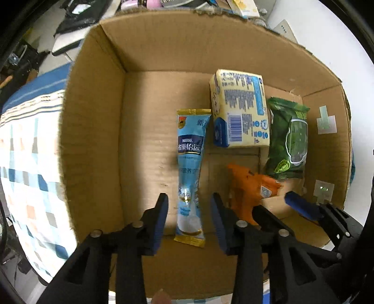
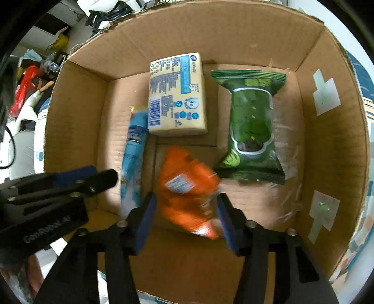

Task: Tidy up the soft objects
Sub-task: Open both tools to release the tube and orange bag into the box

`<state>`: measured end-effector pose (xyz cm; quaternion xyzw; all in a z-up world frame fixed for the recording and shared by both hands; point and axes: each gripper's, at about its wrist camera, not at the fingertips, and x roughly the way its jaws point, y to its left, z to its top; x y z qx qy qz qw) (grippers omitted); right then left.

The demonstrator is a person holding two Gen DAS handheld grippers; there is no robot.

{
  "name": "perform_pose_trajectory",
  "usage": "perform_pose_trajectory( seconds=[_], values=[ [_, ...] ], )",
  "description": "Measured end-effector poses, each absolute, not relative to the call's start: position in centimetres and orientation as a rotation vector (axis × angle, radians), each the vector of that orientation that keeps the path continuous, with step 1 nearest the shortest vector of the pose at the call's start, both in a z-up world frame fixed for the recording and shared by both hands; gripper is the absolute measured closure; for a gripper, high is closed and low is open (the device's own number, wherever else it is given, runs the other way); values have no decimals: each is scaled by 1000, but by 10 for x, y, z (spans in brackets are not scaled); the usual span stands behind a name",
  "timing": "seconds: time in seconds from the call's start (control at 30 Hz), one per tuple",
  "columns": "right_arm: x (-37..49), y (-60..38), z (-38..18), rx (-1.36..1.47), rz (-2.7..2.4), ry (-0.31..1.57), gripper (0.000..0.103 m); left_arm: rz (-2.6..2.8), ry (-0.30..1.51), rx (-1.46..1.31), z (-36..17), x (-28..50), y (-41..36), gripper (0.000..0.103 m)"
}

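Note:
An open cardboard box (image 1: pixel 93 131) (image 2: pixel 77 121) holds several soft packs. A long blue Nestle sachet (image 1: pixel 189 173) (image 2: pixel 134 149) lies on its floor, between the fingers of my open left gripper (image 1: pixel 189 218), which hovers above it. A yellow tissue pack (image 1: pixel 240 110) (image 2: pixel 178 95) and a green wipes pack (image 1: pixel 288 138) (image 2: pixel 251 126) lie further back. An orange pouch (image 1: pixel 247 189) (image 2: pixel 187 187), blurred, sits between the fingers of my open right gripper (image 2: pixel 185 217). The right gripper also shows in the left wrist view (image 1: pixel 272 203), and the left gripper in the right wrist view (image 2: pixel 91 177).
The box stands on a blue, white and orange patterned cloth (image 1: pixel 25 149). Clutter lies beyond the box's far wall (image 1: pixel 149 4) (image 2: pixel 30 81). Pale tape patches (image 2: pixel 326 93) stick to the box's right wall.

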<state>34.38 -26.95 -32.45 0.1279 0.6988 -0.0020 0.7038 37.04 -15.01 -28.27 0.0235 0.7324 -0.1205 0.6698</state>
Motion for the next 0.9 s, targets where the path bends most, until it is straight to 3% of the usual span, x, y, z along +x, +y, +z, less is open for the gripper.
perform_pose_trajectory(
  seconds=[0.1,0.17,0.27,0.47,0.9],
  values=[
    [342,-267,-321,271,-28,1547,31,-256,1612,58,-274,365,-145,52],
    [341,-266,-318,259,-39,1537,16,-246,1580,61,-266,360,-141,29],
    [338,-265,-310,237,-65,1515,6,-237,1536,79,-253,350,-138,11],
    [325,-261,-289,203,-128,1461,2,-222,1424,110,-223,341,-130,5],
    [277,-257,-224,176,-184,1322,2,-192,1259,119,-170,299,-106,5]
  ],
)
